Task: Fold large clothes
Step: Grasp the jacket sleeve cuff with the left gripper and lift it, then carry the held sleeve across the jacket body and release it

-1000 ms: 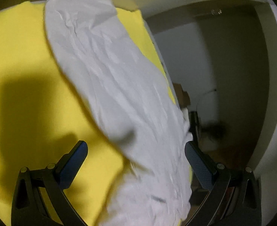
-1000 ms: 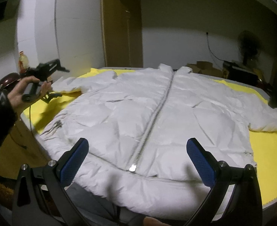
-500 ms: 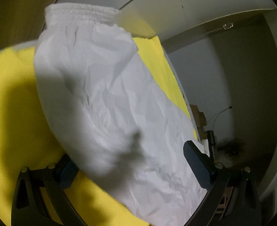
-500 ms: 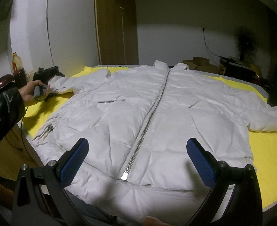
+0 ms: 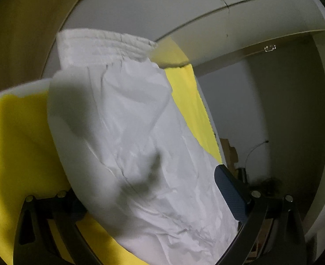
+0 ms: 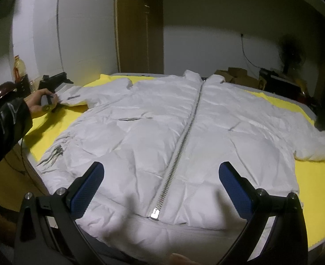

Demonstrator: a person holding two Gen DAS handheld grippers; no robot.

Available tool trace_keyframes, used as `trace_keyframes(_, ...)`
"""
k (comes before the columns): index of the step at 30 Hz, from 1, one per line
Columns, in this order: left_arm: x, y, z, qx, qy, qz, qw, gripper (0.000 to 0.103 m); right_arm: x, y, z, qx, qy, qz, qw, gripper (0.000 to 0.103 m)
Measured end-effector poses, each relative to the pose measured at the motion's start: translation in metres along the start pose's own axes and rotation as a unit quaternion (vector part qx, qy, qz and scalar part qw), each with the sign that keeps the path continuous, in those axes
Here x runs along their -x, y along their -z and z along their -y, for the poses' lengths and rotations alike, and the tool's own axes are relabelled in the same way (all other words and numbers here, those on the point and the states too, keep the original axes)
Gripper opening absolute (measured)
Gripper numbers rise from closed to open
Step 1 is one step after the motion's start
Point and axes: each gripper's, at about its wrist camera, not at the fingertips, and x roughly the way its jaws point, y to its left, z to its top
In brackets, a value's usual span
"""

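A white jacket (image 6: pixel 180 137) lay zipped and front-up across a yellow sheet (image 6: pixel 312 190) on the bed, its collar toward the far wall and its hem at the near edge under the right gripper (image 6: pixel 160 190). That gripper hovered over the hem with its jaws spread wide, holding nothing; the zipper (image 6: pixel 180 148) ran up between its blue pads (image 6: pixel 233 187).

At the bed's left side, the left gripper (image 6: pixel 52 86), held in the person's hand (image 6: pixel 38 103), sat at the end of the left sleeve (image 6: pixel 91 95). Half a second before, it had stood just short of the cuff; a second before, it had been raised clear of the sheet. From its own camera, the sleeve (image 5: pixel 127 145) filled more of the view than in the earlier frames, with the ribbed cuff (image 5: pixel 102 44) at the top and yellow sheet (image 5: pixel 14 145) to either side. The fabric covered the left pad, which had shown a second earlier, while the right pad (image 5: pixel 228 194) stayed bare beside the cloth. The left gripper (image 5: pixel 149 198) had its jaws spread around the sleeve, not yet pressed on it.

The right sleeve (image 6: pixel 317 145) lay bunched at the bed's far right edge, as before.
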Motion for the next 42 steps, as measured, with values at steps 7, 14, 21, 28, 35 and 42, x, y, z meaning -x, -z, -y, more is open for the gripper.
trace_keyframes(7,-0.015,-0.004,-0.008,-0.025,-0.051,-0.018,0.9982,0.014,-0.021,0.000,-0.009,0.007,-0.086,-0.043,0.995,0.103)
trace_keyframes(14,0.000,-0.006,0.012,-0.096,-0.048,0.011,0.9941,0.008,-0.055,-0.026,-0.013,0.041,-0.073,-0.098,0.992,0.103)
trace_keyframes(21,0.041,0.010,0.070,-0.220,-0.056,0.088,0.9698,0.008,-0.155,-0.137,-0.041,0.088,-0.032,-0.114,0.989,0.103)
trace_keyframes(28,0.045,0.021,0.105,-0.265,-0.079,0.105,0.9553,0.008,-0.332,-0.193,-0.085,0.073,0.010,-0.188,0.979,0.103)
trace_keyframes(35,0.057,0.042,0.138,-0.296,-0.088,0.118,0.9437,0.008,-0.416,-0.184,-0.128,0.145,0.046,-0.217,0.964,0.103)
trace_keyframes(42,0.067,0.072,0.190,-0.283,-0.063,0.145,0.9459,0.007,-0.313,-0.189,-0.029,0.012,0.023,-0.149,0.989,0.103)
